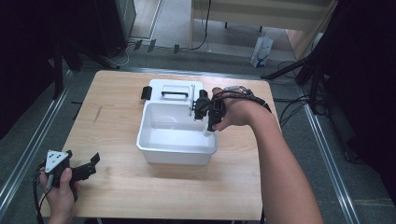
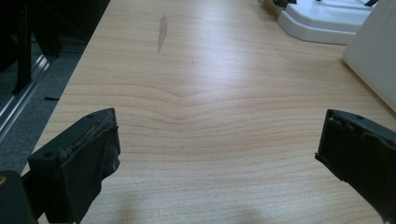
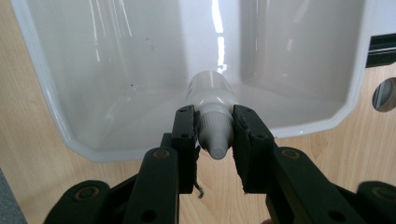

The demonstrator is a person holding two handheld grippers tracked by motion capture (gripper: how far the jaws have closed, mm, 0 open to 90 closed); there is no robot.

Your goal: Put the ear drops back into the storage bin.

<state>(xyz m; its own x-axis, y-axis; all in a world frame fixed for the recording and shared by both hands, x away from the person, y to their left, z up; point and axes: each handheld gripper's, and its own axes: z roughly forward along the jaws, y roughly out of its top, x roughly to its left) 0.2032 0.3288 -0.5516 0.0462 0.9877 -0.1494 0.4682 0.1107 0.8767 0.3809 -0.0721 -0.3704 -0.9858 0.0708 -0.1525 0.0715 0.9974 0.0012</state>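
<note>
A white plastic box (image 1: 154, 148) stands open in the middle of the wooden table, its lid (image 1: 173, 87) lying flat behind it. My right gripper (image 1: 211, 126) hangs over the box's right rim, shut on the ribbed cap of a small white bottle (image 3: 210, 88). The bottle's nozzle points back at the camera and its body points down into the box (image 3: 93, 84). My left gripper (image 1: 88, 165) rests at the table's near left corner. Its jaws stand wide apart in the left gripper view, open (image 2: 217, 149), with only bare wood between them.
A black clip (image 1: 146, 92) sits on the lid's left edge and a black handle (image 1: 174, 94) on its top. The table's edges drop to grey floor and metal rails. A white bag (image 1: 261, 50) stands beyond the table.
</note>
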